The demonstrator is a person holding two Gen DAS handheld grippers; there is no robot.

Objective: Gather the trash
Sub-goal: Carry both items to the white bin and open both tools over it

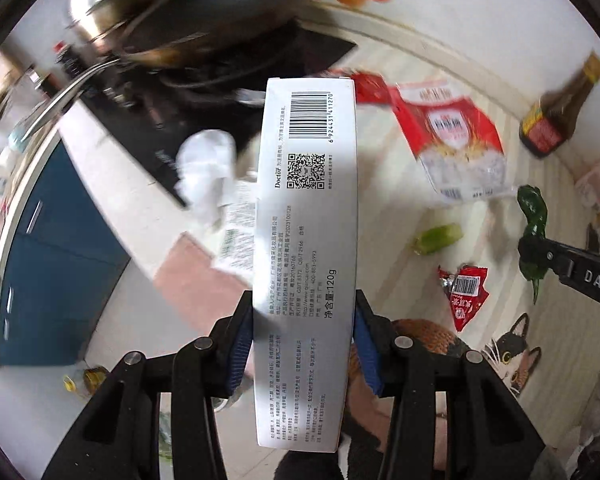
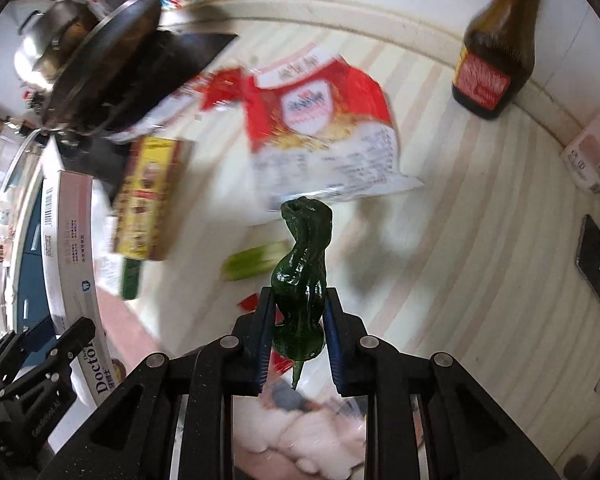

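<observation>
My left gripper (image 1: 303, 324) is shut on a long white toothpaste box (image 1: 306, 240) with a barcode, held above the counter; the box also shows in the right wrist view (image 2: 66, 248). My right gripper (image 2: 299, 312) is shut on a wrinkled dark green pepper (image 2: 302, 276), also seen at the right of the left wrist view (image 1: 534, 216). On the striped counter lie a large red and white empty bag (image 1: 452, 140) (image 2: 324, 128), a small red wrapper (image 1: 466, 294), a pale green vegetable piece (image 1: 438, 238) (image 2: 252, 266) and a yellow and red carton (image 2: 150, 204).
A dark sauce bottle (image 2: 496, 52) (image 1: 556, 112) stands at the back right. A black frying pan (image 1: 212, 20) sits on a black cooktop (image 1: 148, 132) at the left, with a steel pot (image 1: 104, 0) behind. A crumpled white tissue (image 1: 208, 172) lies by the cooktop. Blue cabinets (image 1: 56, 264) are below.
</observation>
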